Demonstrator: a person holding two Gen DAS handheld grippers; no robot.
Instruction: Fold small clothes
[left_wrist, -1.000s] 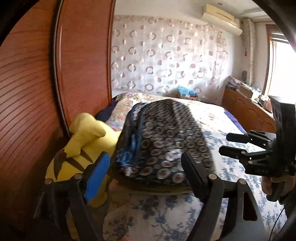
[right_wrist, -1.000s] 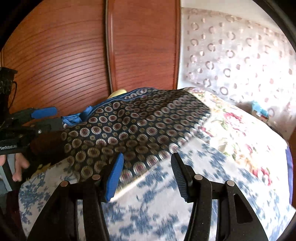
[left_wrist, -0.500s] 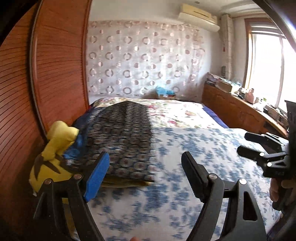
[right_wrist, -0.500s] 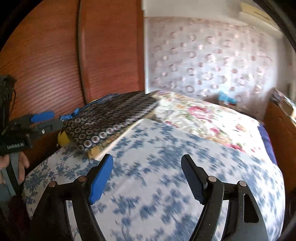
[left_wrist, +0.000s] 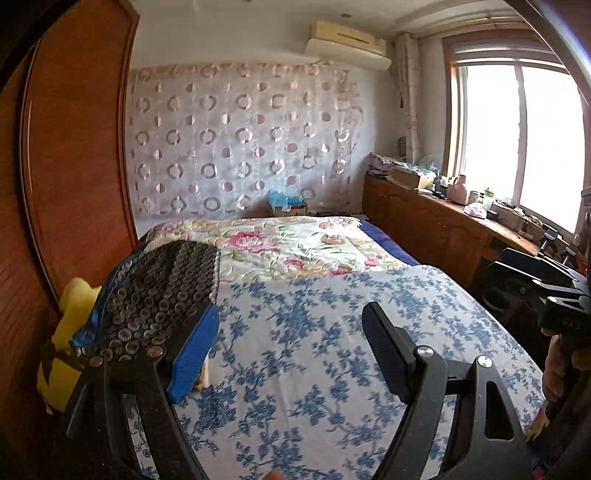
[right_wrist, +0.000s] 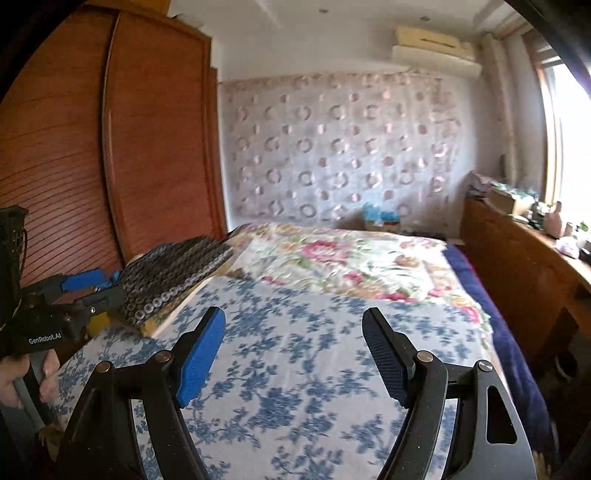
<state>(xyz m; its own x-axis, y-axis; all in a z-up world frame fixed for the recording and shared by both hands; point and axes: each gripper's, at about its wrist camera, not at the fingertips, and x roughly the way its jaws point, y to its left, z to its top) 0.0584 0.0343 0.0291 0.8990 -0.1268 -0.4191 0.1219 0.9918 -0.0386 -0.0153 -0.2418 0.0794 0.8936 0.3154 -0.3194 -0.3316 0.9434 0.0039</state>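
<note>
The folded dark garment (left_wrist: 162, 295), patterned with small rings, is lying flat on the left side of the bed, on top of a pale cushion or pad whose edge (right_wrist: 177, 317) is only partly showing beneath it. A blue layer (left_wrist: 96, 314) is peeking out along its left edge; whether this is part of the same garment cannot be told. A yellow plush toy (left_wrist: 70, 332) is sitting wedged between the garment and the wooden wardrobe (left_wrist: 74, 147), largely hidden, so its shape is hard to make out.

The left gripper (left_wrist: 291, 347) is hovering over the blue-flowered sheet (left_wrist: 314, 332) with its fingers standing wide apart and nothing between them. In the left wrist view the blue finger pad (left_wrist: 192, 354) is overlapping the garment's near corner, but contact cannot be judged from this angle. The right gripper (right_wrist: 295, 350) is also spread wide and empty, its jaws having just been opening; the garment is lying well to its left, clear of both fingers.

Each gripper is appearing at the edge of the other's view, cut off by the frame, with part of a hand (right_wrist: 22, 384) on the handle. The window (left_wrist: 517, 140) is overexposed, and items on the wooden ledge (left_wrist: 443, 221) are too small to identify.
</note>
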